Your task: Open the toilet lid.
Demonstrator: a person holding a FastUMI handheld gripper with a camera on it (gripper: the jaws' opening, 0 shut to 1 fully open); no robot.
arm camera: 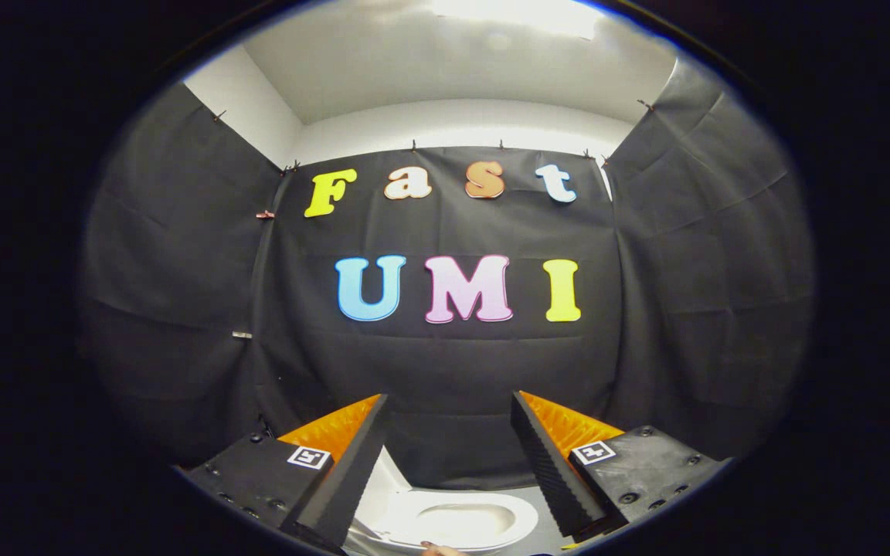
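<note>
A big black cloth wall (445, 363) stands ahead. Low down, between the gripper (449, 409) fingers, sits the white toilet (453, 521), showing its bowl. The fingers are wide apart, holding nothing. Each finger base wears a small square marker (309, 457).
</note>
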